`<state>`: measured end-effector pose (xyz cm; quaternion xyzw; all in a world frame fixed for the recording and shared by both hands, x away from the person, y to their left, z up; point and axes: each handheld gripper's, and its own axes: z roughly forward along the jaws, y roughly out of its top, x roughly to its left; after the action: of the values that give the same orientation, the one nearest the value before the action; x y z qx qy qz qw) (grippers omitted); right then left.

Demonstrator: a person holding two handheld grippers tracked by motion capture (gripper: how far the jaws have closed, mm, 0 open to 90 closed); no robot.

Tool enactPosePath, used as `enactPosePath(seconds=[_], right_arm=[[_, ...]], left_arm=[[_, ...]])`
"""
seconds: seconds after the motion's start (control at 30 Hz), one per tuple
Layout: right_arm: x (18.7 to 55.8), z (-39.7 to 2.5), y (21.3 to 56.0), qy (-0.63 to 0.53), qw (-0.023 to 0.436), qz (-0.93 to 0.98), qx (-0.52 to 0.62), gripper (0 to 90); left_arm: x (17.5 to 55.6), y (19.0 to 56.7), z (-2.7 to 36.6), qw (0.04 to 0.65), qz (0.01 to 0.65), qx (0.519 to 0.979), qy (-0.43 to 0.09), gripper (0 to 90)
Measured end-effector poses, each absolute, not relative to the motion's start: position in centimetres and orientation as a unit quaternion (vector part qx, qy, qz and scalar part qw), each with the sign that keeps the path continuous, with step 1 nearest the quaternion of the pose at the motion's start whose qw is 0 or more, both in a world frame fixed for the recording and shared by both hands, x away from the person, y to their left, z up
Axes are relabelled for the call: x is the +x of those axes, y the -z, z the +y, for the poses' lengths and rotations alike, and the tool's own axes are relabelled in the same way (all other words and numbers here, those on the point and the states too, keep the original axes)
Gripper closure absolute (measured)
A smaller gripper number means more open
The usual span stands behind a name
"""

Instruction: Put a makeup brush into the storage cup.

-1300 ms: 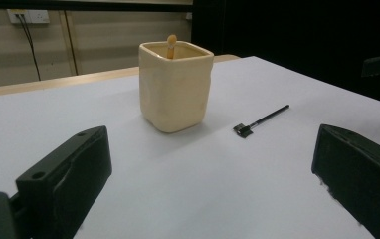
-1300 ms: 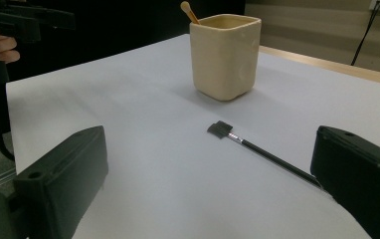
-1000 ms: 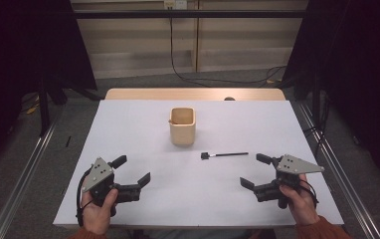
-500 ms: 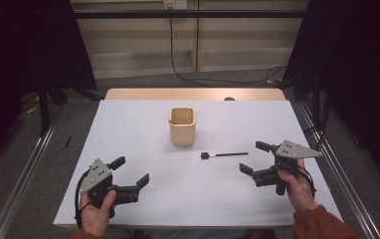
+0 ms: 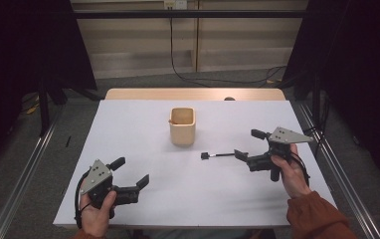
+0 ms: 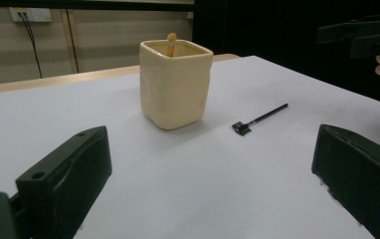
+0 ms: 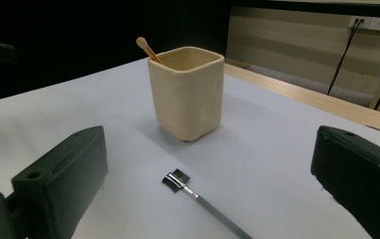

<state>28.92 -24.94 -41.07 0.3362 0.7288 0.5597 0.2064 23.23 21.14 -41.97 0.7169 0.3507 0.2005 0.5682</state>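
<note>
1. Container first: there's one cream square cup [image 5: 182,126] standing upright around the middle of the white table [image 5: 128,129]. It has rounded corners and a smooth, slightly dented-looking wall in the left gripper view [image 6: 175,82].
2. Inside the cup is one thin orange-tan stick with a rounded tip [image 7: 145,48], leaning against the rim and poking out just above it. Can't tell what the rest of it looks like, it's down inside the cup.
3. Count: one cup, one stick in it, one brush lying loose on the table, two grippers.
4. The loose thing is a small brow brush [image 5: 219,155], lying flat on the table to the right of the cup and a little nearer the person, apart from the cup. Thin dark straight handle, silvery neck, and a short, flat black comb-like head [image 7: 176,178] that points toward the cup side.
5. Right gripper [image 5: 246,145]: jaws spread wide, nothing between them. It sits right at the handle end of the brush, with the near jaw at or over the handle tip; can't tell if it's actually touching.
6. Left gripper [image 5: 130,172]: also wide open and holding nothing, down at the near left part of the table, well apart from both cup and brush.
</note>
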Motion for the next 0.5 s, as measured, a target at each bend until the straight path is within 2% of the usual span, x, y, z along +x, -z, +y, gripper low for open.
enactPosePath(seconds=[0.27, 0.5], right_arm=[[30.9, -24.0, 39.7, -0.553, 0.215, 0.737, 0.325, 1.0], [32.5, -23.2, 39.9, -0.540, 0.216, 0.747, 0.322, 1.0]], left_arm=[[23.2, 41.9, 21.2, 0.573, 0.349, 0.715, -0.198, 2.2], [23.3, 42.1, 21.1, 0.569, 0.349, 0.718, -0.195, 2.2]])
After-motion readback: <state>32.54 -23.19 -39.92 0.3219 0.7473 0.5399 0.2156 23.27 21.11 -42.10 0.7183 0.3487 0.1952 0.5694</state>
